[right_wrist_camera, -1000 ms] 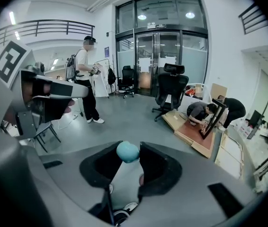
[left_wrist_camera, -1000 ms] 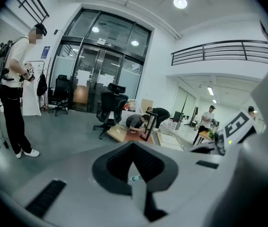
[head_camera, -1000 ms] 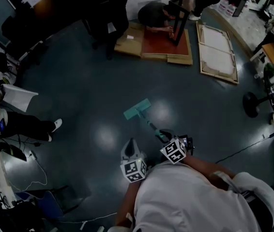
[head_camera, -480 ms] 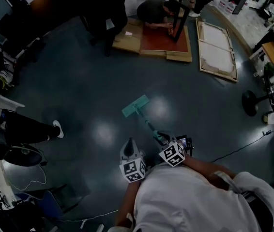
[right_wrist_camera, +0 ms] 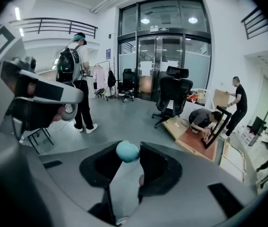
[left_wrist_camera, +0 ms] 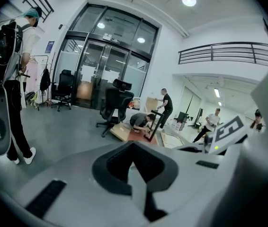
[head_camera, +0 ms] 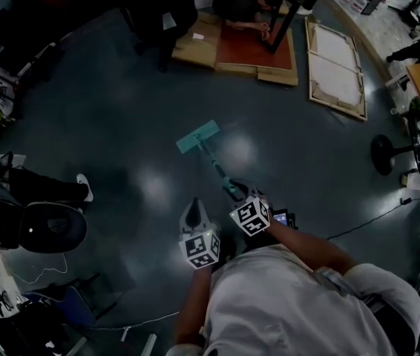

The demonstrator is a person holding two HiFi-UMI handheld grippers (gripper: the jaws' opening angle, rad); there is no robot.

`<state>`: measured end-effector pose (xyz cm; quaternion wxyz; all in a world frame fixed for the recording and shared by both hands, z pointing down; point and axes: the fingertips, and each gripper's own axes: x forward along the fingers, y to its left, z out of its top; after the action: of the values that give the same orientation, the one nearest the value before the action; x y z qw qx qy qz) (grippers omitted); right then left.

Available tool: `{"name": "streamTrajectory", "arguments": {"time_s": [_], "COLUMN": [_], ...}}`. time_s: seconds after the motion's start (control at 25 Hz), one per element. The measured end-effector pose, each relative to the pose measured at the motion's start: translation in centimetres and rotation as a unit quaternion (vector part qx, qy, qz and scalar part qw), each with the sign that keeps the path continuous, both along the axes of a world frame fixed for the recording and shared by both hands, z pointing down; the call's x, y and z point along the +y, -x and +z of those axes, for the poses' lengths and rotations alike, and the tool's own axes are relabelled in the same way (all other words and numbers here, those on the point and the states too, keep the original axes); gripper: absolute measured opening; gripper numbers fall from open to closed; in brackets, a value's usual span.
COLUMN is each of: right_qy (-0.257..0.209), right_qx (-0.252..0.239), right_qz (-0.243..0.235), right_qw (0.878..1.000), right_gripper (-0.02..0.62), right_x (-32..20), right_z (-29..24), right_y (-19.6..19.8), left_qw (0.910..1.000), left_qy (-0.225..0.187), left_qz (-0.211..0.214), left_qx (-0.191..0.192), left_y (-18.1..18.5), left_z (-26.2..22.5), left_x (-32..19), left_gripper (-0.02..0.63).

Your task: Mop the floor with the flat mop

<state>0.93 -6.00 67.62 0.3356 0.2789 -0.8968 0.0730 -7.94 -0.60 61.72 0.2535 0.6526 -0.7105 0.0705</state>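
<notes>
Mop head (head_camera: 197,136) has been pushed farther out; a forward stroke is judged under way. Handle (head_camera: 214,166) is clamped by right gripper (head_camera: 244,206); left gripper (head_camera: 197,230) is held closed, empty.

Both arms reach forward from the chest, the left arm (head_camera: 190,302) straight out and the right arm (head_camera: 306,247) angled inward. The left gripper (head_camera: 194,215) has its tongs pressed together. Just beside it, the right gripper (head_camera: 237,193) pinches the mop pole (right_wrist_camera: 127,152).

no readable text, blue wall sign (right_wrist_camera: 109,54) too small
</notes>
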Motion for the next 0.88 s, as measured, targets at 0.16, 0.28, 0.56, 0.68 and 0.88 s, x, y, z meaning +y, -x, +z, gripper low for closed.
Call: {"name": "streamTrajectory", "arguments": {"time_s": [0.16,0.28,0.56,0.68,0.88], "right_qy": [-0.008,-0.017,-0.021,-0.021,-0.022], "right_qx": [-0.004,-0.004,0.008,0.013,0.022], "right_qz": [0.009,0.009,0.01,0.009,0.018], "right_qw": [1.0,1.0,1.0,1.0,0.999], "right_gripper": [0.115,0.115,0.114,0.115,0.115], "right_x": [-5.2,-9.0,-15.0,-16.7,-18.8], "right_z": [0.5,1.3,3.7,4.9,7.0], "right_y": [3.4,6.0,10.3,11.6,12.7], "left_qw": [0.9999,0.9997,0.9992,0.9987,0.9981], "left_qy": [-0.01,-0.015,-0.016,-0.02,-0.015], "left_qz": [-0.009,-0.015,-0.033,-0.044,-0.057], "left_qx": [-0.003,-0.008,-0.015,-0.015,-0.015], "left_y": [2.2,3.8,6.9,8.1,9.8], "left_z": [-0.4,0.0,2.0,2.8,4.2], "left_x": [-2.6,-4.6,-8.0,-9.3,-10.0], "left_gripper": [0.005,0.005,0.005,0.005,0.005]}}
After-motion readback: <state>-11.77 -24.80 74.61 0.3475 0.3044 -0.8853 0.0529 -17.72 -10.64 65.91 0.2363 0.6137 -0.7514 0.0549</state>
